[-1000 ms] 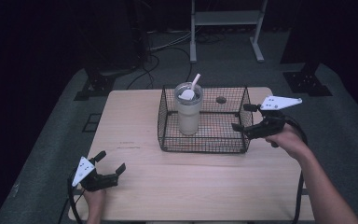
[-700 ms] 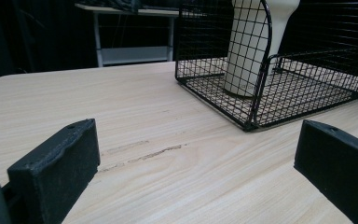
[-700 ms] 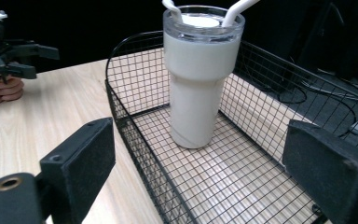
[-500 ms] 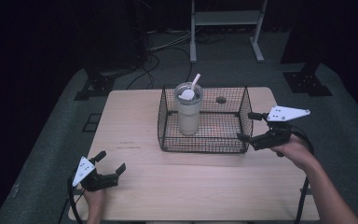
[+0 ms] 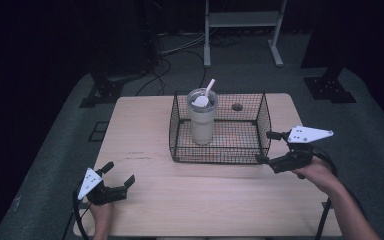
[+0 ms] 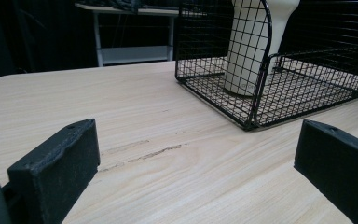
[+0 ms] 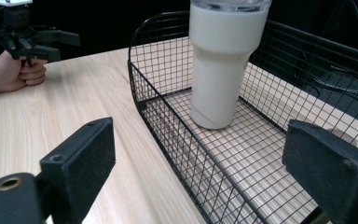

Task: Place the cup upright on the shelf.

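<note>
Looking down from above, I see the wire basket (image 5: 219,129) at about twelve o'clock on the desk (image 5: 145,130), with the cream tumbler (image 5: 202,117) standing upright in its left half, a straw (image 5: 209,87) poking from its lid. My right tongs (image 5: 265,147) sit at three o'clock just beside the basket's right wall, released and gripping nothing; that wall stands between them and the tumbler. My left tongs (image 5: 119,173) rest at seven o'clock near the desk's front edge, also released and empty. Between them and the basket lies bare wood. A small dark round thing (image 5: 237,106) lies at the basket's far side; I cannot tell what.
</note>
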The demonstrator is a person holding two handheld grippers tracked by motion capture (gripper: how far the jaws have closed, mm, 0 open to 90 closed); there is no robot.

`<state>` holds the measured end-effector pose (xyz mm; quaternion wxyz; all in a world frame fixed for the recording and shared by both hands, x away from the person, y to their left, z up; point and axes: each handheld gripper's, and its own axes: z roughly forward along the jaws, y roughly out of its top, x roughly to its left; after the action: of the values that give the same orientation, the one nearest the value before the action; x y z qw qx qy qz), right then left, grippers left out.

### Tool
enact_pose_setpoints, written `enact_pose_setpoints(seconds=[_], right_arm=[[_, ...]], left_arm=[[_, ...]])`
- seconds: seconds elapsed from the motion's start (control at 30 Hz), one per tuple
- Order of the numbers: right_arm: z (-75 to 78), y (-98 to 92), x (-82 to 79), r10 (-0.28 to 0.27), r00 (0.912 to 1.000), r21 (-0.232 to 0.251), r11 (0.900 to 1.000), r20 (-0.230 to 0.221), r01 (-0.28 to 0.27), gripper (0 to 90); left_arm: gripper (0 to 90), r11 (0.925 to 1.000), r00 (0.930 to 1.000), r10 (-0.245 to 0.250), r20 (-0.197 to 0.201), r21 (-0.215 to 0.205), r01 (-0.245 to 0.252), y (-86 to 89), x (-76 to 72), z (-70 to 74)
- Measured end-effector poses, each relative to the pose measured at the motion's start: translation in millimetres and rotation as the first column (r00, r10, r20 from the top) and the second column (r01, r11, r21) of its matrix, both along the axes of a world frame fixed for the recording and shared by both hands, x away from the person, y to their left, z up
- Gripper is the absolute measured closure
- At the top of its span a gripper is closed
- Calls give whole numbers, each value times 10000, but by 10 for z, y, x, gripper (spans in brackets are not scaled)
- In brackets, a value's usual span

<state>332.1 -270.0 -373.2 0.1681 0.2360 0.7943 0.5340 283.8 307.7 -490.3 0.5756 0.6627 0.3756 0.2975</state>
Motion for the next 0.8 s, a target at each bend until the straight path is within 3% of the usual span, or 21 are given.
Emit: enact_pose_setpoints(seconds=[0.8], right_arm=[[-291, -30, -280, 3, 10000, 341, 9994, -27, -3, 89]], left_arm=[[0, 10000, 10000, 12, 5, -31, -12, -3, 0, -1]])
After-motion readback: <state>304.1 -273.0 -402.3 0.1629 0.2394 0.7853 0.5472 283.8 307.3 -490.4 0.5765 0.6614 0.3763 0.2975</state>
